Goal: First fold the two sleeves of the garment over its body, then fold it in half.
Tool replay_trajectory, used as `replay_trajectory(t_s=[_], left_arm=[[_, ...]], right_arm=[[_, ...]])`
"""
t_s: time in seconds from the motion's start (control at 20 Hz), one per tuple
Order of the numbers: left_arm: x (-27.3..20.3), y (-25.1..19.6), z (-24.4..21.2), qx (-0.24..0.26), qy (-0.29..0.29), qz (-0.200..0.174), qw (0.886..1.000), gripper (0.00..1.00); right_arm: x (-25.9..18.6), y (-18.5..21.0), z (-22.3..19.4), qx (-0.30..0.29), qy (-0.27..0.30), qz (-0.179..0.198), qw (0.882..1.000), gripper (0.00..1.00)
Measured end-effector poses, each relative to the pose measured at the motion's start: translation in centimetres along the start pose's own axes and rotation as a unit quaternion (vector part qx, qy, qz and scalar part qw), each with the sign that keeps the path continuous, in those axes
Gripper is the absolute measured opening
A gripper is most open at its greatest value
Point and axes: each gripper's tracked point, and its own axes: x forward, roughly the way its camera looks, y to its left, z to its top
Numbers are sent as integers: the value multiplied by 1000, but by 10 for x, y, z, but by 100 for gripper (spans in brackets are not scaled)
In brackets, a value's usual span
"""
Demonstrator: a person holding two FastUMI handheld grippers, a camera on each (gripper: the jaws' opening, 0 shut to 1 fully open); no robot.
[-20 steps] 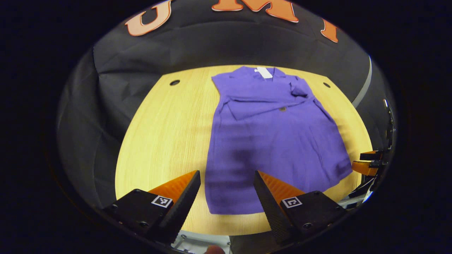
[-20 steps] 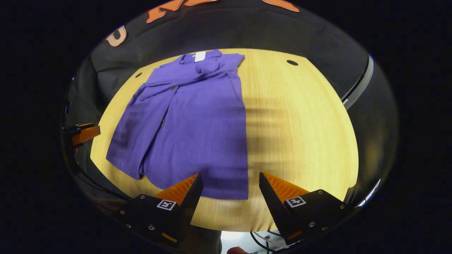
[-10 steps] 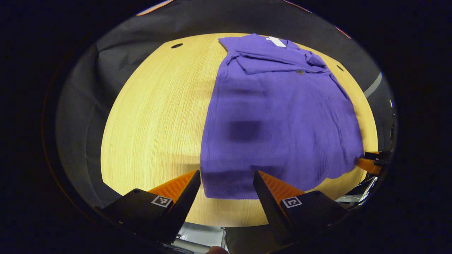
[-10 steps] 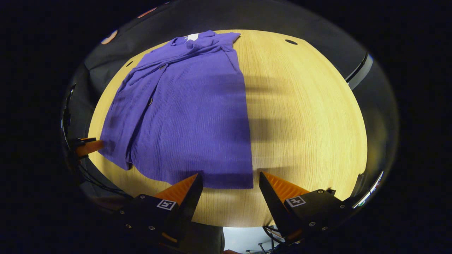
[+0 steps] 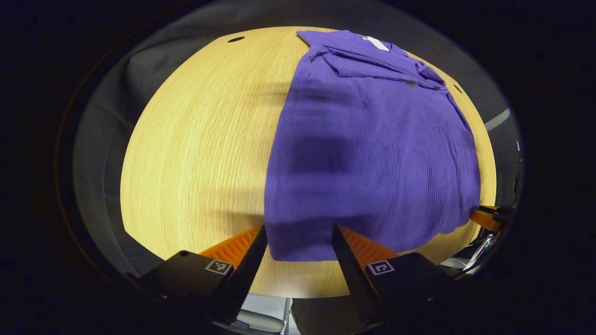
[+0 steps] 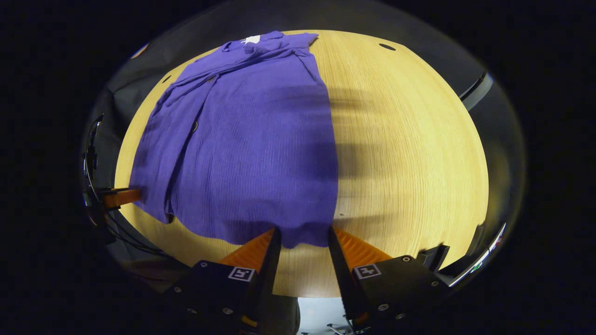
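A purple button-up garment [image 5: 372,153] lies flat on the wooden table [image 5: 195,153], collar far, hem near, both sleeves [image 5: 368,67] folded across its chest. My left gripper [image 5: 299,228] is open, its fingers on either side of the hem's near left corner. In the right gripper view the garment [image 6: 251,149] spreads to the left, and my right gripper [image 6: 303,229] is open but narrowed, with the hem's near right corner between its fingers. Each view catches the other gripper's orange finger at the hem: the right one [image 5: 486,217], the left one [image 6: 118,197].
Bare wood table [image 6: 409,153] stretches on both outer sides of the garment. Small round holes [image 5: 236,39] [image 6: 386,46] sit near the far corners. Black cloth wall stands behind the table. The table's front edge lies just under my fingers.
Both grippers have come down and forward to the hem, so the garment looms larger. The right gripper's fingers have narrowed around the hem corner; the left's gap has barely changed.
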Motion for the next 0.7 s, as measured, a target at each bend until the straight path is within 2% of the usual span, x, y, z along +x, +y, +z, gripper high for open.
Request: replay_trajectory(t_s=[0.05, 0.1, 0.15, 0.2, 0.25, 0.3, 0.4, 0.55, 0.7], left_arm=[[0, 0, 5, 1, -2, -2, 1000, 91], [3, -5, 10, -5, 2, -5, 1000, 75], [5, -9, 11, -6, 6, -9, 1000, 59], [7, -14, 14, -4, 9, -14, 1000, 43], [6, -16, 14, -2, 11, -18, 1000, 39], [7, -19, 17, 3, 14, -23, 1000, 25], [9, -22, 20, 7, 19, -30, 999, 14], [4, -23, 23, 8, 18, -47, 999, 10], [-15, -21, 29, 10, 0, -60, 998, 7]], right_arm=[[1, 1, 0, 3, 2, 2, 1000, 53], [1, 2, 1, 8, 4, 5, 1000, 48], [1, 5, 3, 17, 3, 11, 1000, 38], [1, 7, 4, 27, 3, 16, 999, 33], [2, 9, 4, 37, 5, 19, 999, 22], [1, 10, 4, 43, 7, 24, 999, 17], [1, 13, 6, 54, 7, 35, 998, 11], [-3, 17, 9, 84, 6, 54, 995, 7], [-13, 19, 25, 111, -21, 75, 991, 7]])
